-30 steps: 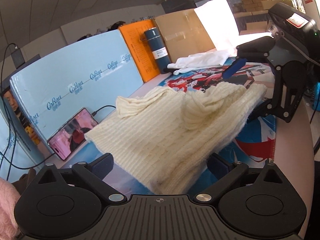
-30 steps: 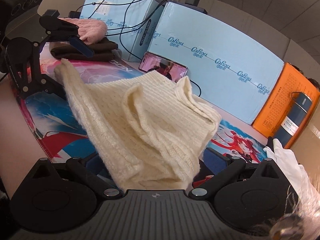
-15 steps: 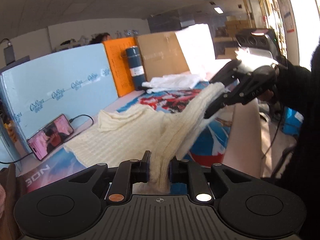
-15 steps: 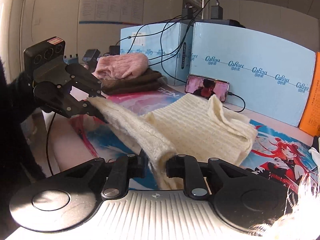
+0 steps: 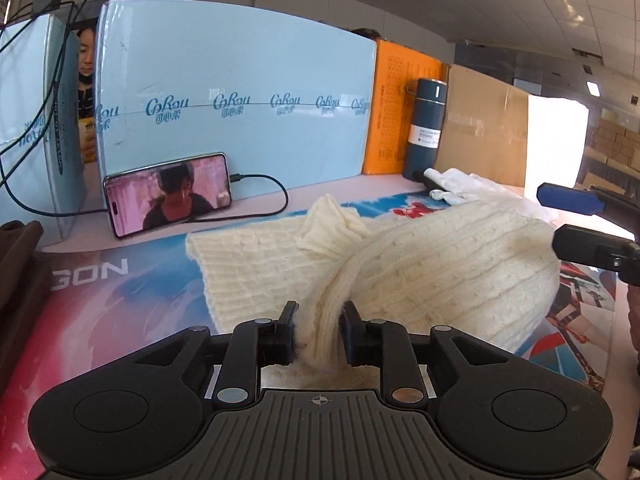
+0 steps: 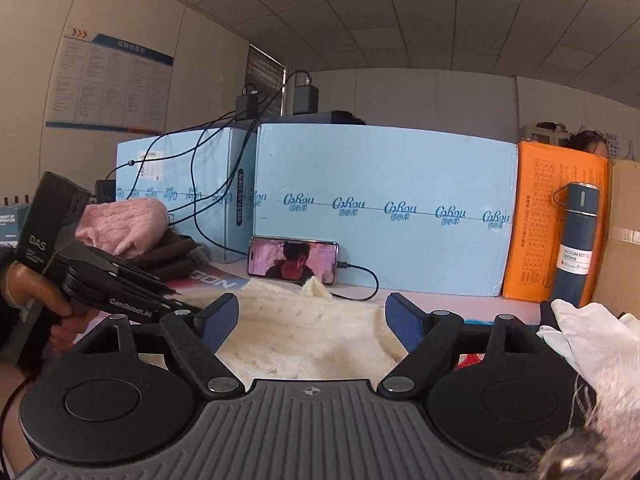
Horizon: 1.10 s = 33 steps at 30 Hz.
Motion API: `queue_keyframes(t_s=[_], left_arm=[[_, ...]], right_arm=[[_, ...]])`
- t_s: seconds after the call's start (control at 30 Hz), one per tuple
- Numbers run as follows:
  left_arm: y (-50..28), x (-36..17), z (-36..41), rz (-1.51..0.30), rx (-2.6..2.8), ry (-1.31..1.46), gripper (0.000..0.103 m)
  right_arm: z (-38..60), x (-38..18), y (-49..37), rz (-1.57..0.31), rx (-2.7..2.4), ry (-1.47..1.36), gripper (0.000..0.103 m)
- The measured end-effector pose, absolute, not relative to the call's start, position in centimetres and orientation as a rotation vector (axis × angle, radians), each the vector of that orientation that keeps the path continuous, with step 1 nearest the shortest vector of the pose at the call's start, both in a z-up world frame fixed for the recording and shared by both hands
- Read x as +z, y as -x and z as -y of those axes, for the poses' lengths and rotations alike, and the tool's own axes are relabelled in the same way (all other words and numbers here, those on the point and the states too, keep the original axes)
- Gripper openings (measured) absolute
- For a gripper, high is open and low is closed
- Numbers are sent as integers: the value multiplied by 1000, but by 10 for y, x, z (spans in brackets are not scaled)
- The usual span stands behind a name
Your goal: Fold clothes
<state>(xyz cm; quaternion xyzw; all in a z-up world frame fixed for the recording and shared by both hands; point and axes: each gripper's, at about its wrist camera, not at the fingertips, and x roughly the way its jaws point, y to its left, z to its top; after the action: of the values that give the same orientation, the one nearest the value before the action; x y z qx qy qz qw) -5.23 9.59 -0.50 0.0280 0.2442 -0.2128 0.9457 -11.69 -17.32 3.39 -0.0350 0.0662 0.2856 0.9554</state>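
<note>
The blue box [image 6: 384,212] carries the brand "CoRou" printed again and again along a thin line across its front, with small characters beneath each that are too small to read. The dark blue flask [image 6: 576,244] has a white label reading "VACUUM BOTTLE 500ml". On the printed mat [image 5: 80,300], large pale letters spell "GON"; the start of the word is hidden. The left hand-held gripper [image 6: 120,292] is marked "GenRobot.AI" on its arm and "DAS" on its body.

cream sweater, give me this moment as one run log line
step: folding | cream sweater: bunched on printed mat | left gripper: shut on sweater edge | right gripper: open above sweater
</note>
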Motion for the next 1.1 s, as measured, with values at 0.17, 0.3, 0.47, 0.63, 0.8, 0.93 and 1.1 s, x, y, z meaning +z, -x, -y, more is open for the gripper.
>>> queue_keyframes(t_s=[0.17,0.3,0.47,0.63,0.8,0.93,1.1], left_arm=[[65,-1,-94,-448,-376,-135,85],[71,-11,-89,-507,-388,-261,86],[81,-4,-99,-445,-400,-276,86],[117,2,-112,-318,-602,-424,102],[115,-12,-88,-338,-644,-680,103],[94,-17,-78,-350,-661,-665,103],[73,-15,-76,-372,-670,-536,101]], right_arm=[[173,24,96,-290,749,-53,86],[173,7,66,-474,768,-148,89],[160,5,62,-528,754,-77,91],[156,13,104,-429,769,226,98],[148,7,105,-449,767,437,98],[146,3,77,-520,824,414,98],[142,-8,57,-552,821,412,98]])
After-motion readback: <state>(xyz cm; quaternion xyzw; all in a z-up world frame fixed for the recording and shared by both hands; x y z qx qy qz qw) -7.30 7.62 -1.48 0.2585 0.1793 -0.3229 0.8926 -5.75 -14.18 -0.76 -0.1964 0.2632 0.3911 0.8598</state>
